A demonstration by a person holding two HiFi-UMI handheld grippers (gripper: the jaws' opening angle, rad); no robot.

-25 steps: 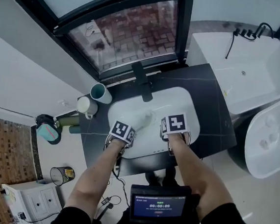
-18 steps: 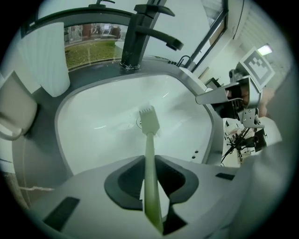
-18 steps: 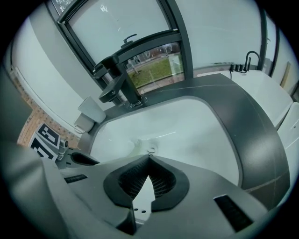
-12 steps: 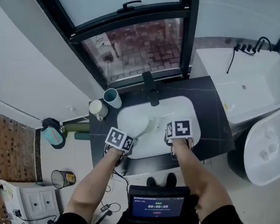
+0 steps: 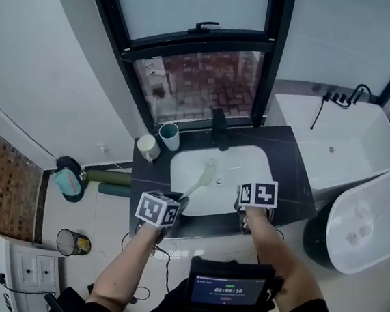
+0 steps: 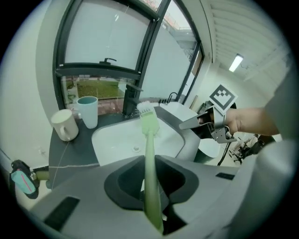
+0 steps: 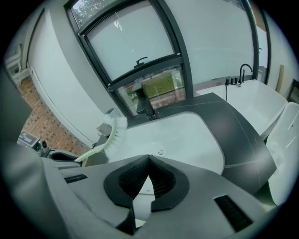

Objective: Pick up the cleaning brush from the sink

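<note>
The cleaning brush (image 5: 200,178) has a pale green handle and white bristles. My left gripper (image 5: 177,199) is shut on the handle's end and holds it above the white sink (image 5: 236,187), bristle head pointing toward the faucet. In the left gripper view the brush (image 6: 149,149) runs straight out between the jaws of the left gripper (image 6: 150,186), over the sink (image 6: 117,140). My right gripper (image 5: 246,192) hovers at the sink's front right with its jaws together and nothing in them. In the right gripper view, the right gripper (image 7: 148,161) looks over the sink (image 7: 191,135), with the brush head (image 7: 114,133) to its left.
A black faucet (image 5: 219,130) stands behind the basin on the dark counter (image 5: 291,185). A cream mug (image 5: 147,146) and a teal cup (image 5: 169,136) sit at the counter's back left. A white bathtub (image 5: 347,142) lies to the right, a small bin (image 5: 73,242) on the floor to the left.
Both grippers have risen and drawn back toward the sink's front edge. The brush has come up out of the basin in the left gripper.
</note>
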